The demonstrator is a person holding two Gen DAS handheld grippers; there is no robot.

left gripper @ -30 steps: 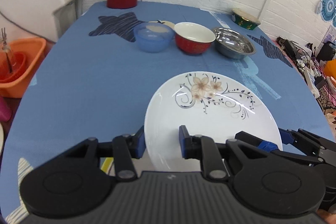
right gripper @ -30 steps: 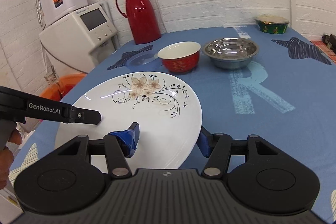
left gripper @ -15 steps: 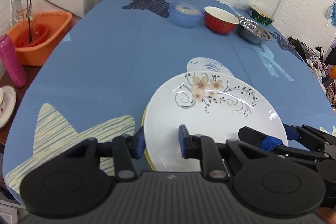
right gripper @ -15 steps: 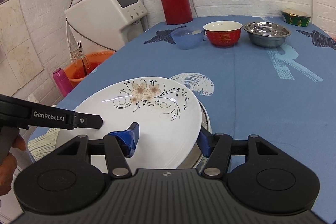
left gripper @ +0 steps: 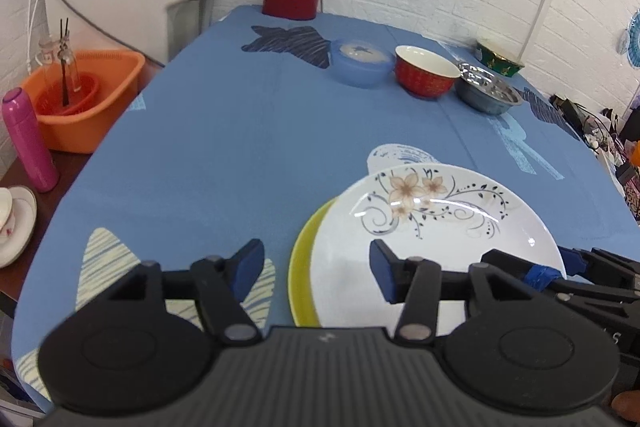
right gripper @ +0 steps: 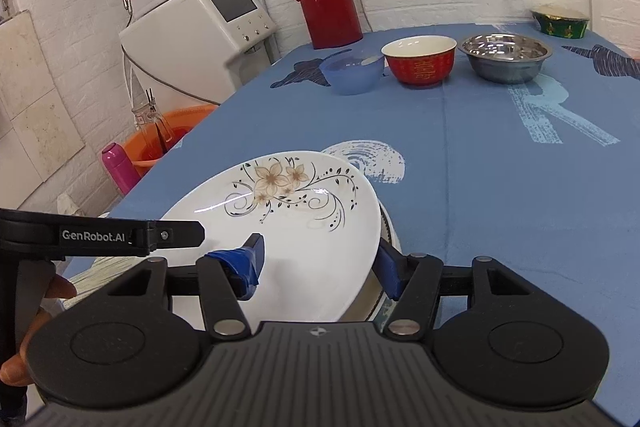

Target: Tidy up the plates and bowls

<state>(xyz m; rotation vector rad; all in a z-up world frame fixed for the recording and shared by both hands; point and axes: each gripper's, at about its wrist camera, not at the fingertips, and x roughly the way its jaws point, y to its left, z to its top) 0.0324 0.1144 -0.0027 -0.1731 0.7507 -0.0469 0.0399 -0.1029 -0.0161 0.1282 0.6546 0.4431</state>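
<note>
White plate (left gripper: 436, 247) lowered onto stack; left gripper (left gripper: 316, 267) opening.

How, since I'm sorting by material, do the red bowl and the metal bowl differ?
The red bowl is red with a gold character and cream inside; the metal bowl is shiny steel. The red bowl looks narrower, the metal bowl wider. Both stand upright.
</note>
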